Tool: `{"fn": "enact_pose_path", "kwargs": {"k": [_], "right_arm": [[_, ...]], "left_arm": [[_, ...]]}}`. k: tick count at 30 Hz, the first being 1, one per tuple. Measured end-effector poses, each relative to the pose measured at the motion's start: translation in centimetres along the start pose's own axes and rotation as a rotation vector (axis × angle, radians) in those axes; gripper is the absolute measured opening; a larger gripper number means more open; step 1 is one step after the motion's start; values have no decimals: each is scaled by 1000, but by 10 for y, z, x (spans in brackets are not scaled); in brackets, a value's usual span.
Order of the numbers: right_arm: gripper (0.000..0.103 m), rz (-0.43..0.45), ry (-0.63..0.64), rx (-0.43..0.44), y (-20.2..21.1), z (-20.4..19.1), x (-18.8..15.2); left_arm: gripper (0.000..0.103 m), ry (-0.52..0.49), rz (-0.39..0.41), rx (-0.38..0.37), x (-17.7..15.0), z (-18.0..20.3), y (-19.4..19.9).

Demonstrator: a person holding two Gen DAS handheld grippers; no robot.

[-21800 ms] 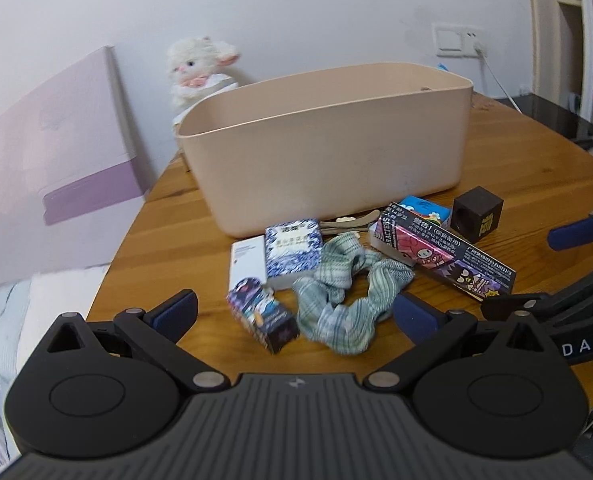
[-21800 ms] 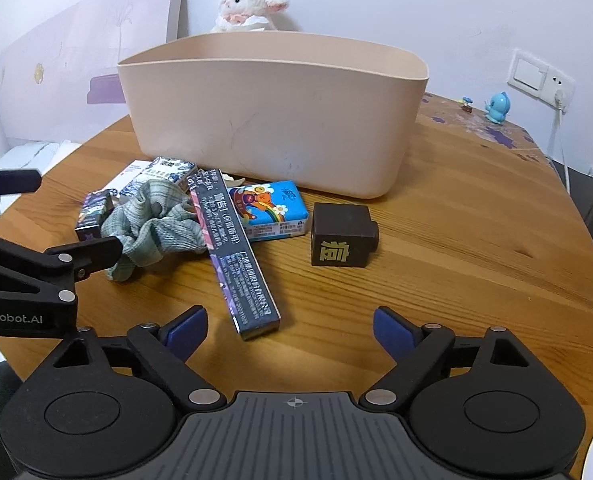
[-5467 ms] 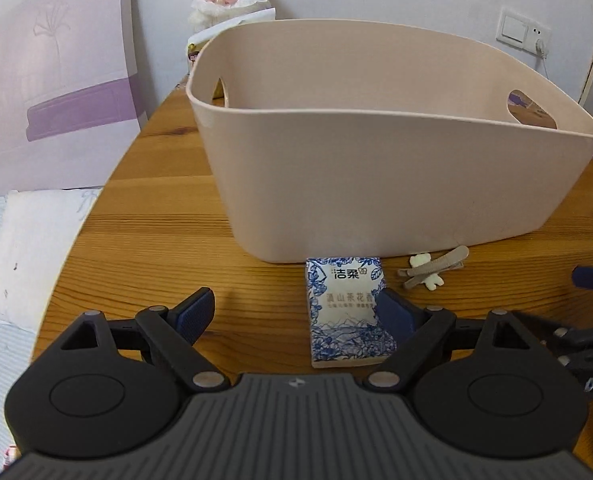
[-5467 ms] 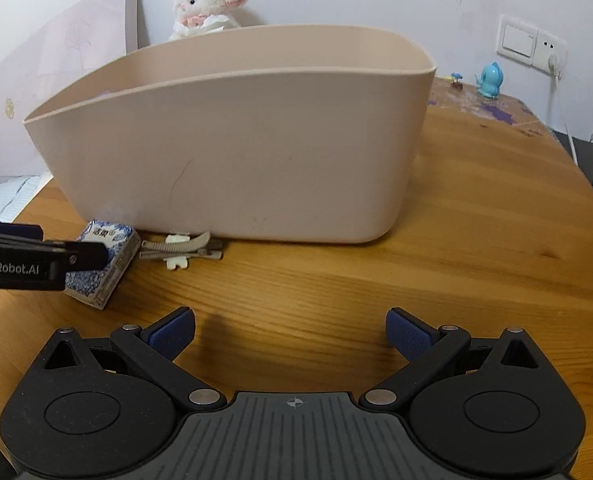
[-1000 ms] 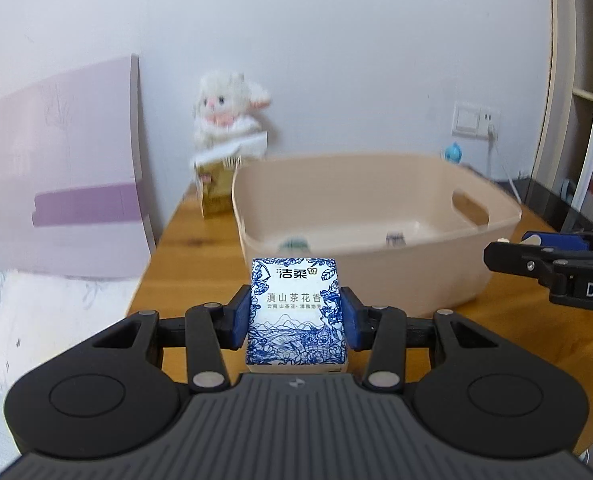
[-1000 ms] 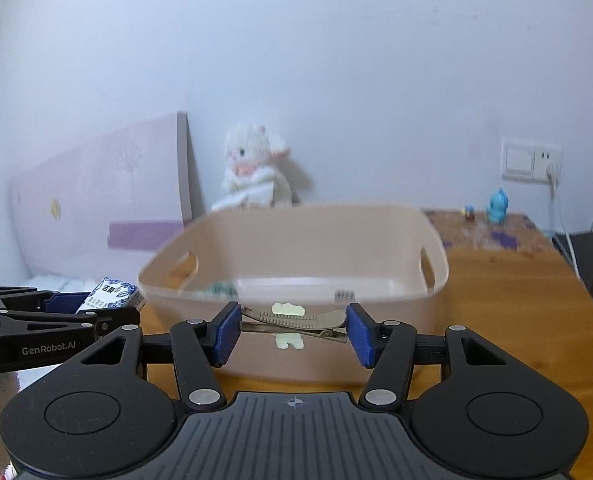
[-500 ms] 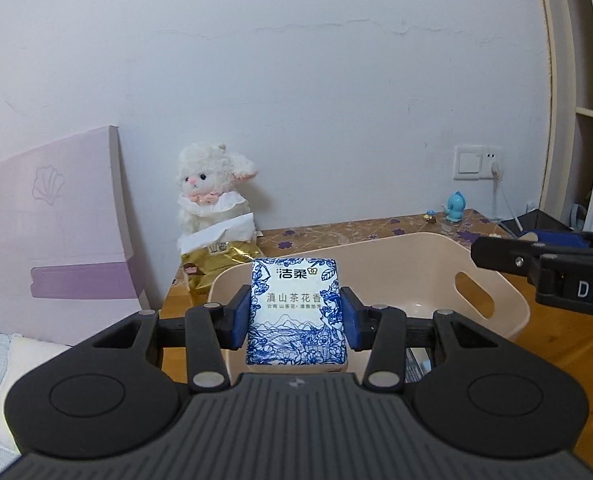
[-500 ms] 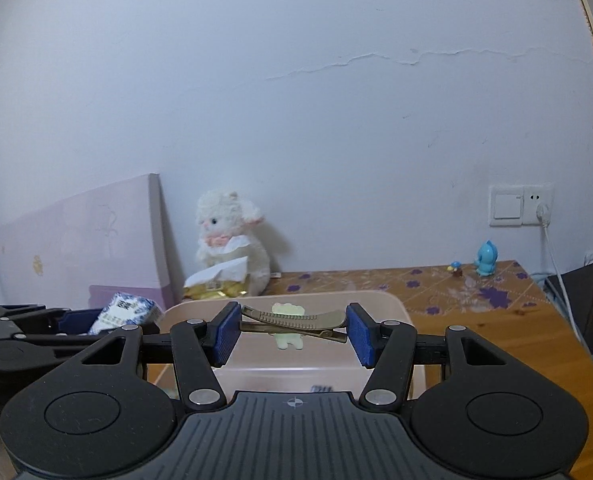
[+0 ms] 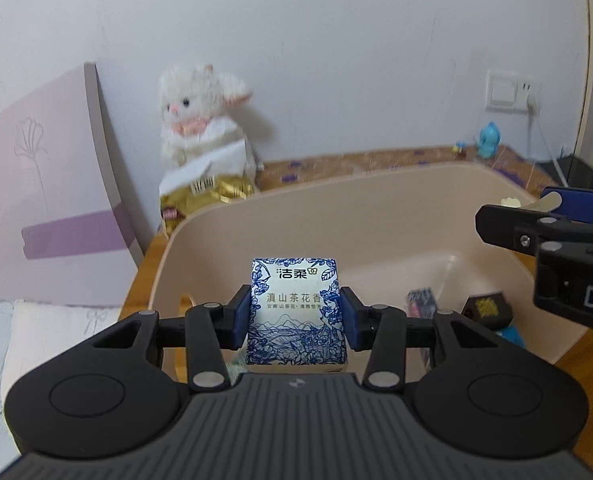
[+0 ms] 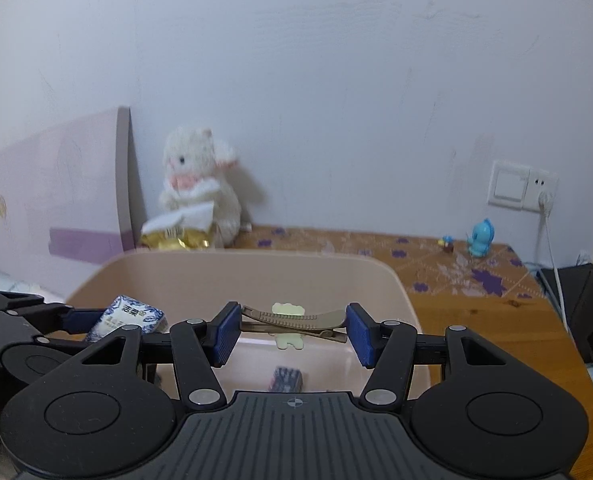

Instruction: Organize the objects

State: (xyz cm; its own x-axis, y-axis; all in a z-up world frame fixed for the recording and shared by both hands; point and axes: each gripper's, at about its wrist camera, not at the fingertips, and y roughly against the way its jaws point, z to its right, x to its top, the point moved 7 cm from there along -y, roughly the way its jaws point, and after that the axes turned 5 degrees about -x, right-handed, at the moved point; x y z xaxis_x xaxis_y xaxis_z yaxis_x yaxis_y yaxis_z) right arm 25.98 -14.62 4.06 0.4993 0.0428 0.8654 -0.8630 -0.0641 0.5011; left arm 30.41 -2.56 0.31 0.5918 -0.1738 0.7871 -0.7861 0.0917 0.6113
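Note:
My left gripper (image 9: 296, 318) is shut on a blue-and-white tissue pack (image 9: 296, 312) and holds it above the near left part of the beige bin (image 9: 336, 216). My right gripper (image 10: 292, 332) is shut on a brown hair clip (image 10: 292, 320) with a pale bear charm, held over the bin (image 10: 236, 272). The tissue pack (image 10: 126, 318) and left gripper show at the left in the right wrist view. The right gripper's fingers (image 9: 536, 224) show at the right in the left wrist view. Inside the bin lie a dark patterned box (image 9: 420, 302), a brown cube (image 9: 486, 308) and a blue item.
The bin stands on a round wooden table (image 10: 476, 304). A white plush lamb (image 9: 200, 128) with a gold packet sits behind the bin by the wall. A pink board (image 9: 44, 200) leans at the left. A small blue figure (image 10: 481, 236) and a wall socket (image 10: 520, 186) are at the back right.
Both grippers have tilted down and moved nearer over the bin, so more of its inside shows. Both still hold their objects.

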Motion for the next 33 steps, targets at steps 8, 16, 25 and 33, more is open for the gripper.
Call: {"fn": "enact_pose_path", "kwargs": {"k": [8,16,25,33], "right_arm": [[63,-90,-3,2,-10,2,-16],[94,-76,-41,22,15,14,-6],[103,-65,-44,27,42,20,-9],[103,-78,-52,47,64,21,-19]], "left_arm": [[48,-23,-94,-2,-14,3,-9],[81,-3,-31,10,-3,-2,19],[92,18,-11,43,-1,-6,47],[93,28,27,51,-10,-6,78]]}}
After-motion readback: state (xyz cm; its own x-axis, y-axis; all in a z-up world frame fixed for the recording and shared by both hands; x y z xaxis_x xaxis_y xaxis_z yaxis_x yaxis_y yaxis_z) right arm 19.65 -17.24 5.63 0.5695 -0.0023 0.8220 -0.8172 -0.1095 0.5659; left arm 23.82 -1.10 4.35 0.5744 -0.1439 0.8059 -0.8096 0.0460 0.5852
